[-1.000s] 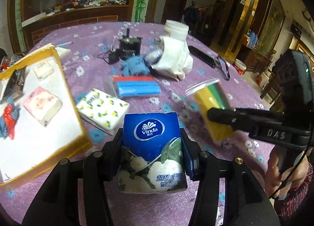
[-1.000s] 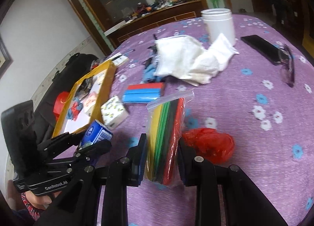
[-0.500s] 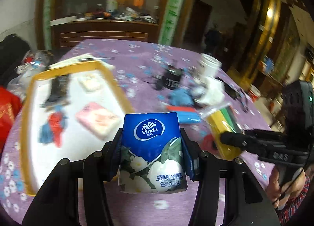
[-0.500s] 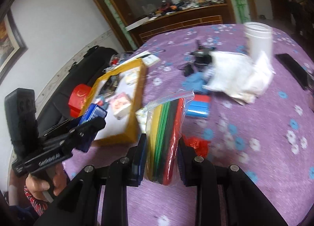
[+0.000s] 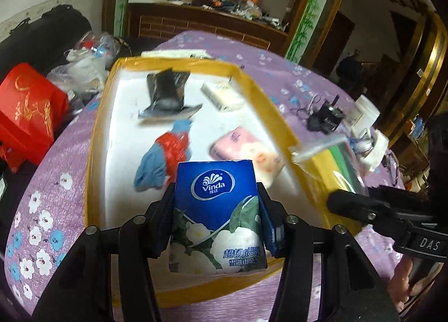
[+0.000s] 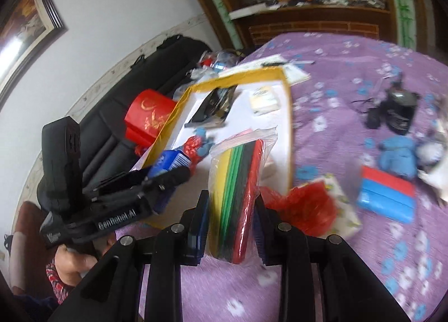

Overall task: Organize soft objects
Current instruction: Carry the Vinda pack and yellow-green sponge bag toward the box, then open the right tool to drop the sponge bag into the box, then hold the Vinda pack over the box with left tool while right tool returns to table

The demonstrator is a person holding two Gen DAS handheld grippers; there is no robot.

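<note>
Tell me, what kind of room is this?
Probably a room in someone's home, maybe a dining room. There is a table with a purple flowered tablecloth, a framed picture on the wall, and a wooden cabinet crowded with household things.

Tray near strip: white floor of the gold-rimmed tray [image 5: 96, 137] bare along the near and left edges.
Tray middle: blocked by blue-red cloth [image 5: 165, 157] and pink tissue pack [image 5: 246, 154].
Tray far end: black pouch [image 5: 166, 95], small pale pack [image 5: 224, 96].
Bench right of tray: crowded by red bag [image 6: 302, 207] and blue-red pack [image 6: 386, 196].
</note>
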